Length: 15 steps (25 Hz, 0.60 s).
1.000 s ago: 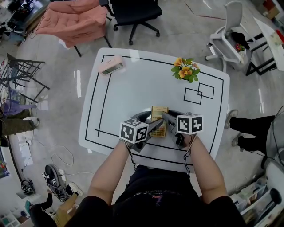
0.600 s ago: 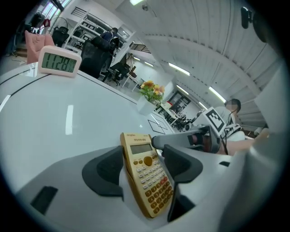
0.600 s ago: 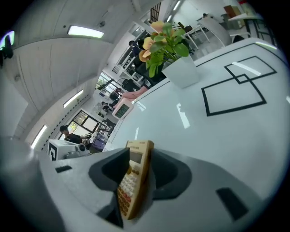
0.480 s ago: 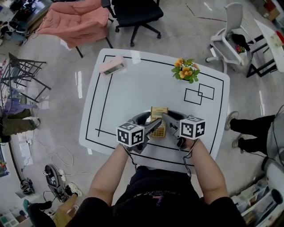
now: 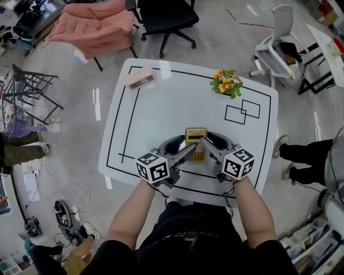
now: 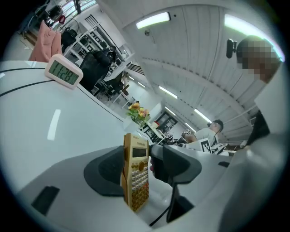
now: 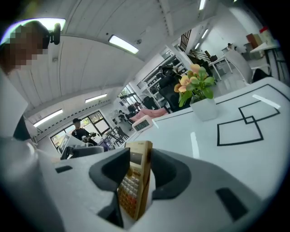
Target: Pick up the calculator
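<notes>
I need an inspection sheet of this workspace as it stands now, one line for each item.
Surface: white table with black lines.
Job's things: calculator, on edge between both grippers' jaws.
Clutter: pink clock, far left corner; flower pot, far right.
Grippers: left gripper and right gripper shut on the calculator; left jaws have just been closing.
Cables: black cable at left wrist; loops on floor.
Surroundings: office chairs; a person's legs at right.

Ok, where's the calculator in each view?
Head view: calculator just below centre, over the table's near part.
Left gripper view: calculator lower centre, upright.
Right gripper view: calculator lower centre, leaning right.
Shared landmark: the flowers, beyond the calculator in all three.
</notes>
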Tool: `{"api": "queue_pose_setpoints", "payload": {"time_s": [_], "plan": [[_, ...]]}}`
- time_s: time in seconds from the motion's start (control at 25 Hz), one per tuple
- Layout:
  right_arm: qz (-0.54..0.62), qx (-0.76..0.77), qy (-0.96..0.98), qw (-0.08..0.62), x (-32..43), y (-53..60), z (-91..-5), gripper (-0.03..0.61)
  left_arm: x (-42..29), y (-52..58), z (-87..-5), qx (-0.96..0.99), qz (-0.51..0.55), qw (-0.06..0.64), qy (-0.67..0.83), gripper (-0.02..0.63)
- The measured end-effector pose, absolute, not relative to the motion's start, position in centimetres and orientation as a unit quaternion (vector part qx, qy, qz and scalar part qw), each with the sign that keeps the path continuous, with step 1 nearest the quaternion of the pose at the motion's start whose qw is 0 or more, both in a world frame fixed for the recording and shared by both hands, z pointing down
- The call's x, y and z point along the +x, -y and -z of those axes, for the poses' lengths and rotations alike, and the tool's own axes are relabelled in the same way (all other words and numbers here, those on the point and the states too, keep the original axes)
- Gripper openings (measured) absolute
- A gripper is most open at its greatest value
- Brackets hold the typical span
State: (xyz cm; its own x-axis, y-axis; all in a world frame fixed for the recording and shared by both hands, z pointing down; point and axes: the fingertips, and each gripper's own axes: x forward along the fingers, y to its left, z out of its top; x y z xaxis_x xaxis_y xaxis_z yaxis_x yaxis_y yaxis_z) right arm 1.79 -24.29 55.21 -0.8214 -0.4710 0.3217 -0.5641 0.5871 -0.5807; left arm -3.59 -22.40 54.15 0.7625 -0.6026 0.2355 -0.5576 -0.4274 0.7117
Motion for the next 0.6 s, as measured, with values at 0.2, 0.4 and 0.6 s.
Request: {"api": "queue_pose_setpoints", "payload": {"time_s": [0.2, 0.4, 0.6], "plan": [[-0.294, 0.283, 0.911, 0.064, 1.4, 23.1, -53.6, 0.140, -4.0, 21.3, -53.0, 0.859, 0.024, 0.376, 0.346, 0.228], [-0.228, 0.278, 0.929, 0.089, 1.1, 21.6, -52.2, 0.138, -4.0, 19.9, -51.7, 0.881, -0.007, 0.322, 0.346, 0.199], [-0.177, 0.268, 0.940, 0.114, 0.9, 19.8, -51.2, 0.137, -4.1, 18.7, -51.1, 0.893, -0.036, 0.285, 0.346, 0.199]]}}
